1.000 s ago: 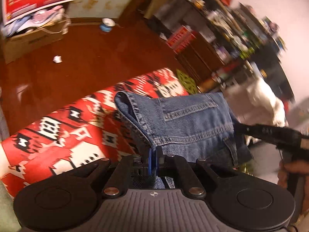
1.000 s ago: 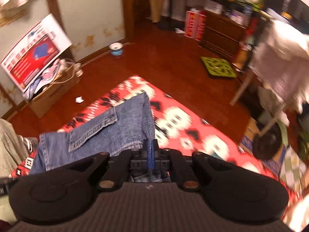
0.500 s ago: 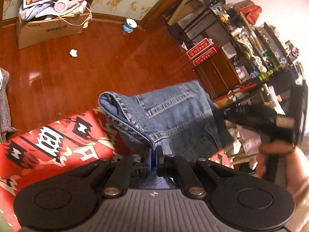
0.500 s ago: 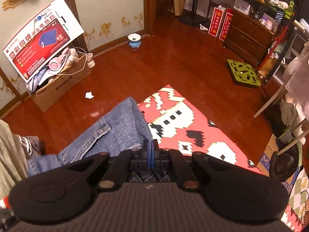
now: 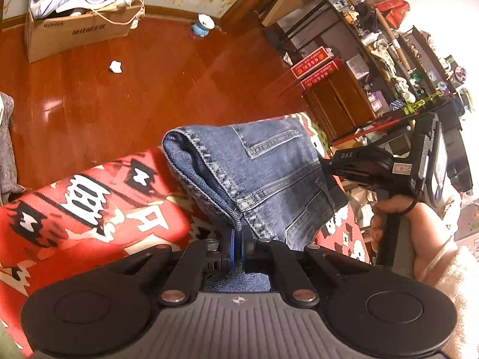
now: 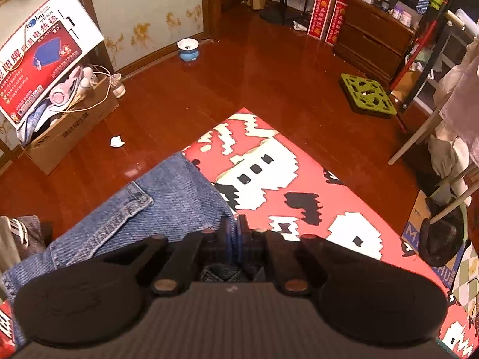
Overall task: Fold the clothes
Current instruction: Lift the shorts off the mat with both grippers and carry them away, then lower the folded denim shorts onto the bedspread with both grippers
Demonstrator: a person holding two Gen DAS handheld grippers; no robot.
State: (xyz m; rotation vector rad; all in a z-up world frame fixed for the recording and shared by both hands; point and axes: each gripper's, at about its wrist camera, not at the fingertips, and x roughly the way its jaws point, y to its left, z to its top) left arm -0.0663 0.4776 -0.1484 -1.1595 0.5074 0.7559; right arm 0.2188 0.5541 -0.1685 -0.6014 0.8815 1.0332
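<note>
Blue denim jeans (image 5: 263, 173) hang stretched between my two grippers above a red, white and black patterned surface (image 5: 89, 197). My left gripper (image 5: 238, 246) is shut on one end of the jeans' waist edge. In the right wrist view the jeans (image 6: 155, 206) run off to the left, and my right gripper (image 6: 235, 236) is shut on their other end. The right gripper's black body and the hand that holds it (image 5: 398, 176) show at the right of the left wrist view, beside the denim.
The patterned surface (image 6: 284, 179) ends at a corner over a glossy red-brown wooden floor (image 6: 269, 83). On the floor are a cardboard box of clutter (image 6: 69, 125), a blue pet bowl (image 6: 188, 49), a scrap of white paper (image 6: 117, 141) and a green grid tile (image 6: 369, 94). Cluttered shelves (image 5: 389, 68) stand at the right.
Both grippers have risen with the jeans, so more floor and less of the patterned surface shows. The right gripper's body now sits closer beside the denim in the left wrist view.
</note>
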